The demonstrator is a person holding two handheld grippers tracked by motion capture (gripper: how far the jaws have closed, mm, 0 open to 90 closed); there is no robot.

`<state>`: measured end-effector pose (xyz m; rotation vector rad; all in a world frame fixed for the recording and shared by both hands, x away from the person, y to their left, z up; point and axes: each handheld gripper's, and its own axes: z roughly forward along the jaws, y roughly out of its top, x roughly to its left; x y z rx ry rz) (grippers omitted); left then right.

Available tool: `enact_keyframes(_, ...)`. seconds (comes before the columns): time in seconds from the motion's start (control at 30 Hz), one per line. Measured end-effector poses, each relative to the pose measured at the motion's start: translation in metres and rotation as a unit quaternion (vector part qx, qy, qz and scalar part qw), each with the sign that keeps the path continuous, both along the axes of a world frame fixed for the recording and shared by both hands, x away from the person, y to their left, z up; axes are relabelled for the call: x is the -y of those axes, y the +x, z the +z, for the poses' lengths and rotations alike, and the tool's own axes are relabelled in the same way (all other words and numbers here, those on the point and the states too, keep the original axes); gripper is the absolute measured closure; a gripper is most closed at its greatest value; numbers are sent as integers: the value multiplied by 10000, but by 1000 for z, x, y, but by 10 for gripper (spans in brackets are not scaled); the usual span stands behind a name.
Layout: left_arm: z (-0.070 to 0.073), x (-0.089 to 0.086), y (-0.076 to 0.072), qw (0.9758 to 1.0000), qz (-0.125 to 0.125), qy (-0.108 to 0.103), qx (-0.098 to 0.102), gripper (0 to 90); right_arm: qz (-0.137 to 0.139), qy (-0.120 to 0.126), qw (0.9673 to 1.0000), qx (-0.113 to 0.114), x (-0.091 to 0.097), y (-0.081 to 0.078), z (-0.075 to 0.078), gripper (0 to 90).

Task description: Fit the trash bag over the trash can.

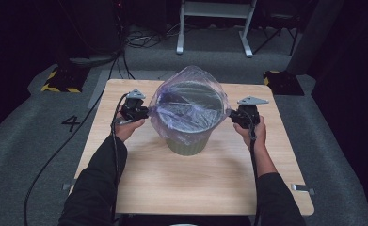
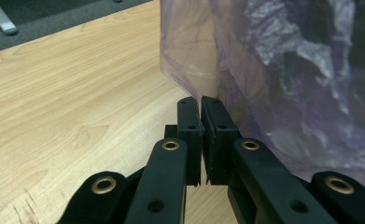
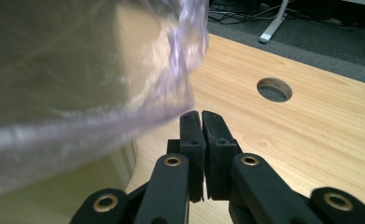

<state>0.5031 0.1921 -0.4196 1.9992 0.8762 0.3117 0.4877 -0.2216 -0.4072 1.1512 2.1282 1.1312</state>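
Note:
A pale green bin (image 1: 187, 141) stands upright in the middle of the wooden table (image 1: 186, 188). A see-through purple plastic bag (image 1: 188, 94) lies over its mouth and hangs down its sides. My left gripper (image 1: 146, 112) is at the bin's left, and its jaws (image 2: 200, 100) are shut on the bag's edge (image 2: 189, 70). At the bin's right, my right gripper (image 1: 232, 115) pinches the opposite edge, with the film (image 3: 77, 70) running into its shut tips (image 3: 200, 114). The bag is stretched taut between the two grippers. The bin's wall (image 3: 54, 205) shows below the film.
A round cable hole (image 3: 274, 89) is cut in the table beyond my right gripper. Yellow-and-black striped blocks (image 1: 59, 80) (image 1: 283, 81) sit on the floor at the table's far corners. White stand legs (image 1: 214, 23) and cables lie farther back.

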Motion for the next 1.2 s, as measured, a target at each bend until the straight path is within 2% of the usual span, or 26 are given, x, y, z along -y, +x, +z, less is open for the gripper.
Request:
enact_keyframes(0.07, 1, -3, -6, 9999, 101, 5, 89, 642, 36, -18, 10000, 68, 2, -3, 0, 851)
enact_keyframes(0.1, 2, -7, -10, 9998, 13, -59, 192, 649, 88, -2, 9999, 138, 3, -7, 2, 840)
enact_keyframes(0.17, 6, -12, -18, 9991, 70, -12, 417, 591, 127, -21, 9995, 272, 6, -12, 4, 791)
enact_keyframes(0.23, 12, -21, -28, 9986, 148, 28, 497, 432, 229, -3, 9986, 470, 11, -20, 9, 708)
enact_keyframes(0.27, 14, -25, -33, 9981, 205, 45, 588, 386, 275, 10, 9982, 542, 14, -24, 12, 674)
enact_keyframes(0.3, 15, -30, -38, 9976, 247, 25, 652, 368, 351, 26, 9975, 614, 17, -28, 15, 646)
enact_keyframes(0.4, 21, -42, -53, 9965, 269, 32, 792, 230, 615, -24, 9953, 745, 26, -40, 25, 528)
enact_keyframes(0.5, 26, -50, -68, 9960, 73, -74, 891, 177, 891, -47, 9929, 782, 32, -52, 33, 436)
enact_keyframes(0.57, 31, -48, -80, 9950, -37, -31, 1000, 154, 1095, -8, 9898, 916, 35, -63, 39, 374)
enact_keyframes(0.63, 38, -43, -93, 9927, -196, -2, 1191, 155, 1176, 34, 9879, 1009, 36, -71, 45, 296)
enact_keyframes(0.67, 41, -39, -99, 9921, -296, -40, 1218, 154, 1268, 68, 9860, 1079, 36, -75, 48, 290)
enact_keyframes(0.73, 49, -28, -112, 9889, -514, 34, 1397, 154, 1484, 78, 9816, 1202, 31, -83, 54, 248)
enact_keyframes(0.8, 55, -20, -121, 9858, -584, 51, 1571, 154, 1652, 32, 9775, 1310, 25, -89, 58, 221)
enact_keyframes(0.83, 57, -16, -124, 9849, -664, 33, 1596, 154, 1795, 16, 9745, 1345, 20, -92, 60, 212)
enact_keyframes(0.87, 58, -13, -125, 9843, -745, -2, 1601, 154, 1870, -46, 9729, 1359, 15, -94, 61, 206)
enact_keyframes(0.9, 59, -10, -125, 9843, -774, -3, 1588, 155, 1904, -150, 9721, 1364, 10, -95, 62, 198)
enact_keyframes(0.97, 59, -2, -123, 9846, -820, 157, 1534, 167, 2005, -268, 9701, 1338, 3, -95, 62, 201)
enact_keyframes(1.07, 55, 7, -116, 9854, -883, 302, 1422, 259, 1986, -451, 9709, 1258, -6, -91, 60, 217)
enact_keyframes(1.13, 52, 11, -113, 9856, -910, 427, 1358, 292, 2018, -480, 9709, 1194, -8, -87, 56, 285)
enact_keyframes(1.2, 47, 15, -110, 9850, -877, 585, 1368, 365, 2085, -447, 9709, 1092, -10, -83, 51, 340)
